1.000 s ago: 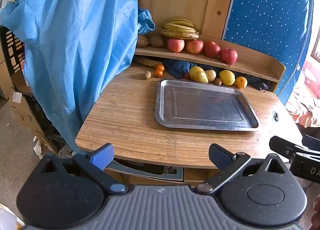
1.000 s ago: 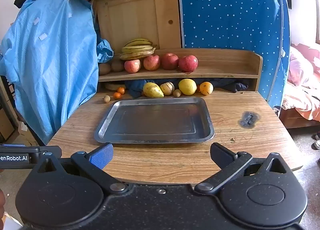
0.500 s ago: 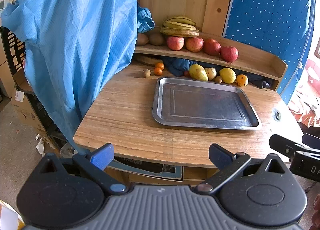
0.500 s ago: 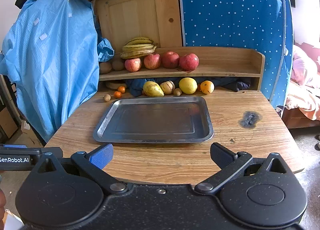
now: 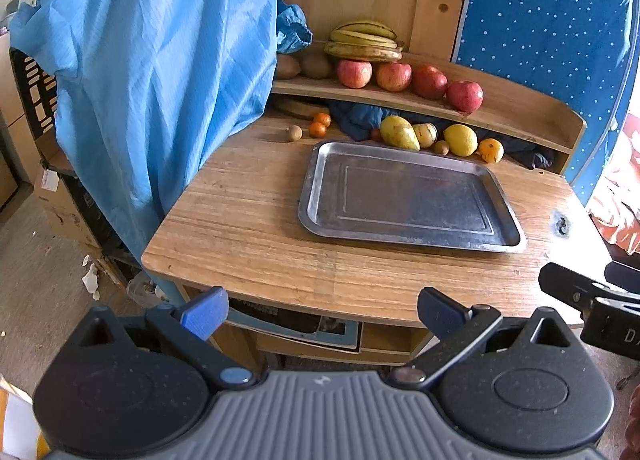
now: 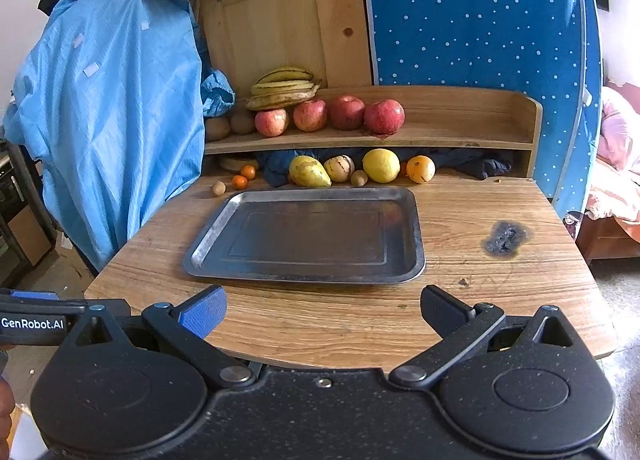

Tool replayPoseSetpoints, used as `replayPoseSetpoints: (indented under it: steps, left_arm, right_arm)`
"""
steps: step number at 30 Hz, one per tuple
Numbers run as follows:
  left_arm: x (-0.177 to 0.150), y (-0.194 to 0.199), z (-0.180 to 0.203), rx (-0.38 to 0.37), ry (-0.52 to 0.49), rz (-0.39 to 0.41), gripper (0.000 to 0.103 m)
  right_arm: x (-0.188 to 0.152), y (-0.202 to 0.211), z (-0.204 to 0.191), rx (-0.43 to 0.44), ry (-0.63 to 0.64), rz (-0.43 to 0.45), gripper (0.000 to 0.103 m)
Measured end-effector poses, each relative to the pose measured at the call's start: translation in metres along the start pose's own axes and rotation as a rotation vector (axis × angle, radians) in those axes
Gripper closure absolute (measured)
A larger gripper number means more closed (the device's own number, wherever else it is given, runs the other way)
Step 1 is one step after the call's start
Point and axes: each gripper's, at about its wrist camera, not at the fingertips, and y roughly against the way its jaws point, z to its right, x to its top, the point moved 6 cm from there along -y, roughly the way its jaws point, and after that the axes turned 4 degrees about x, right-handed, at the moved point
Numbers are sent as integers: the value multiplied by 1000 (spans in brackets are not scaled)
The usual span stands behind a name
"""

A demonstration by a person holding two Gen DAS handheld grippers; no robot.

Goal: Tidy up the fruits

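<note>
An empty metal tray (image 6: 308, 276) (image 5: 404, 238) lies mid-table. Behind it, on the table, sit a yellow-green pear (image 6: 308, 171), a striped melon-like fruit (image 6: 339, 167), a lemon (image 6: 381, 165), an orange (image 6: 421, 169), two small tangerines (image 6: 244, 177) and small brown fruits (image 6: 218, 188). On the shelf above rest several red apples (image 6: 346, 112), bananas (image 6: 285, 88) and kiwis (image 6: 230, 125). My left gripper (image 5: 320, 312) is open, held off the table's near left edge. My right gripper (image 6: 322, 310) is open above the near edge, nothing between its fingers.
A blue cloth (image 6: 108, 111) hangs at the table's left side. A blue dotted panel (image 6: 472, 15) stands behind the shelf. A dark burn mark (image 6: 506, 238) marks the table at right. A dark cloth (image 5: 356, 117) lies under the shelf. Bedding (image 6: 620, 179) shows far right.
Both grippers have drawn back slightly from the table and risen a little; the tray and fruit look smaller. Nothing was grasped or moved.
</note>
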Motion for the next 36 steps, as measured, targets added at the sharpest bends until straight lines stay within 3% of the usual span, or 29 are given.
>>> replayPoseSetpoints:
  steps: [17, 28, 36]
  left_arm:
    - [-4, 3, 43, 57, 51, -29, 0]
    - [10, 5, 53, 130, 42, -21, 0]
    - [19, -6, 58, 139, 39, -21, 0]
  right_arm:
    - [5, -2, 50, 60, 7, -5, 0]
    - [5, -2, 59, 70, -8, -4, 0]
    - [8, -7, 67, 55, -10, -2, 0]
